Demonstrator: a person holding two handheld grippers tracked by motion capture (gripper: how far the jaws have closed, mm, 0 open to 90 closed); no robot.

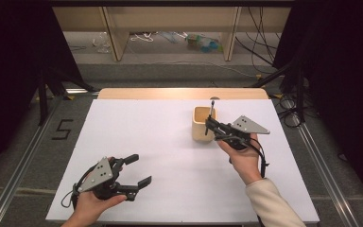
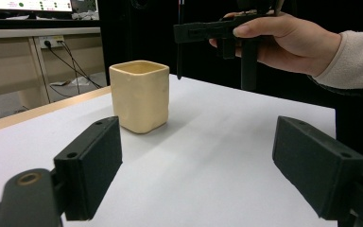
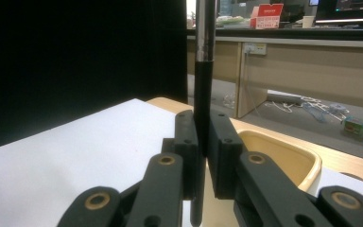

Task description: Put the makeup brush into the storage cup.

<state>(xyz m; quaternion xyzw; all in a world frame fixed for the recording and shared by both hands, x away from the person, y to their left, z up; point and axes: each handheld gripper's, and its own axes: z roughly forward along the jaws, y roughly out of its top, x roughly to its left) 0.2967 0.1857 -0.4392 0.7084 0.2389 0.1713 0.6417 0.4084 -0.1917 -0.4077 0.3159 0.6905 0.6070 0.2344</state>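
On the white surface (image 1: 170,142), toward its far right, stands a cream square cup (image 1: 203,124), upright and open at the top. Just beside it on the right, the right claw (image 1: 211,124) is clamped on a thin black pen (image 1: 211,112) with a silver upper section; the pen stands roughly upright, rising above the cup's rim. From the right gripper view, the 2 jaws press against the pen (image 3: 203,94) from either side, its lower tip hanging below them, and the cup (image 3: 283,156) sits just behind and to the right, its hollow inside visible. Whether the tip hangs over the cup's mouth or just outside its rim cannot be told. A hand (image 1: 243,158) in a cream sleeve (image 1: 272,201) holds this tool.

Near the front left corner, the left claw (image 1: 139,170) rests low over the surface with its jaws spread wide and nothing between them. From the left gripper view, both black pads (image 2: 94,165) frame bare surface, with the cup (image 2: 140,95) farther off and the other hand's claw (image 2: 184,33) raised beside it, the pen (image 2: 180,42) hanging down near the cup's top.
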